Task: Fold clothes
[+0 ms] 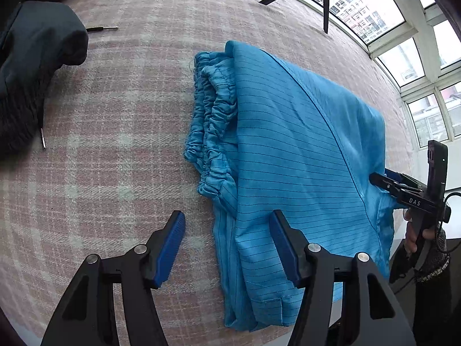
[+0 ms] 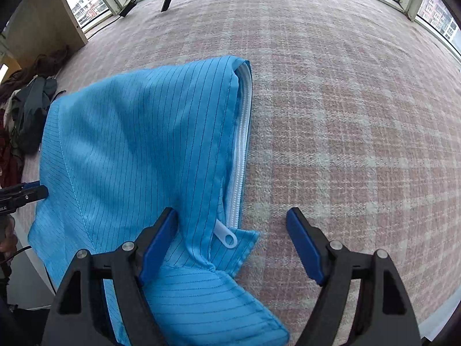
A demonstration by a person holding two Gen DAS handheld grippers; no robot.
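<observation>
Garment (image 1: 291, 144): thin smooth blue cloth, fine dark pinstripes, slight sheen; white plastic zip (image 2: 240, 155). Surface (image 1: 121, 132): rough woven pink-grey check cloth, matt. Jaws: matt black plastic, blue ribbed pads (image 1: 170, 248), metal pins.

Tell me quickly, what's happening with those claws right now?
Both claws open: left claw, right claw. Blue garment partly folded on the checked blanket. Dark clothing lies apart; nothing in the way.

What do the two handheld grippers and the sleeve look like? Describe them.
Both the left gripper and the right gripper have black angular linkage arms with silver pivot rivets and ribbed blue pads on the fingers. Seen from the left wrist, the right gripper's black body bears white "DAS" lettering, a black cable trails from it, and the sleeve has a speckled grey knit cuff.
</observation>
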